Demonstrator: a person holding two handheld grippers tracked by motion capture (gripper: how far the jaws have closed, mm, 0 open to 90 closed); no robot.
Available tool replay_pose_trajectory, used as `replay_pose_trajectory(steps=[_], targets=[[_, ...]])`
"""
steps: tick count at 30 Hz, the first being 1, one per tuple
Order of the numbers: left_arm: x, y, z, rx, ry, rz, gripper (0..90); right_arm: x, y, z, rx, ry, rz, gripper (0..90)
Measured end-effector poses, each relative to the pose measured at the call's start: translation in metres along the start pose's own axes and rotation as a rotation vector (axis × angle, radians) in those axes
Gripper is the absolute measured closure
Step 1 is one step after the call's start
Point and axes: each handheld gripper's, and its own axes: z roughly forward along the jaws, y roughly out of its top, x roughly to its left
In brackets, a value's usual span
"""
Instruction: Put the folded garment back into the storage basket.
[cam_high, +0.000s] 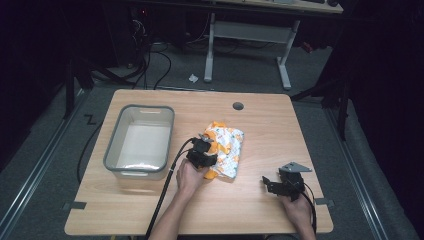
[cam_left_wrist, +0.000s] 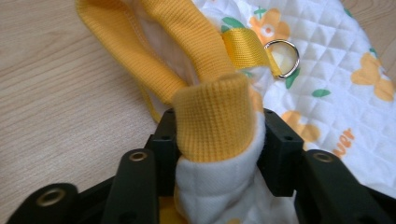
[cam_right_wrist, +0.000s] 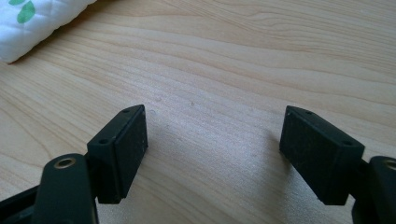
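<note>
A white quilted cloth (cam_high: 229, 145) with orange flowers and yellow ribbed trim lies crumpled at the table's middle. My left gripper (cam_high: 204, 151) sits at its left edge. In the left gripper view my left gripper (cam_left_wrist: 217, 135) is shut on a bunched fold of the quilted cloth (cam_left_wrist: 327, 60), with the ribbed trim (cam_left_wrist: 212, 126) squeezed between both pads. A metal ring (cam_left_wrist: 283, 57) on a yellow strap lies just beyond. My right gripper (cam_high: 271, 184) rests low over bare wood at the front right; in its own view my right gripper (cam_right_wrist: 212, 140) stands open, holding nothing, with a corner of the cloth (cam_right_wrist: 32, 23) far off.
A grey-rimmed clear bin (cam_high: 114, 145) stands left of the cloth, nothing visible inside. A round cable hole (cam_high: 238, 106) sits near the table's far edge. Bare wood (cam_high: 260, 210) spreads along the front and right. Desk legs and cables lie on the floor beyond.
</note>
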Motion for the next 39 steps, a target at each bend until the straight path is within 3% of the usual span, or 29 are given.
replay_pose_trajectory(steps=[2, 9, 13, 22, 39], targets=[[0.0, 0.0, 0.0, -0.001, -0.011, -0.007, 66.2, 0.0, 0.0, 0.0, 0.0, 0.0, 0.0, 23.7], [0.001, 0.0, -0.002, -0.009, -0.025, -0.014, 72.9, 0.0, 0.0, 0.0, 0.0, 0.0, 0.0, 23.7], [0.001, 0.001, -0.005, -0.023, -0.054, -0.03, 73.9, 0.0, 0.0, 0.0, 0.0, 0.0, 0.0, 23.7], [-0.006, 0.003, -0.021, -0.063, -0.077, 0.001, 74.7, 0.0, 0.0, 0.0, -0.001, 0.001, -0.002, 23.7], [-0.013, 0.006, -0.046, -0.13, -0.136, 0.003, 75.3, 0.0, 0.0, 0.0, -0.001, 0.002, -0.002, 23.7]])
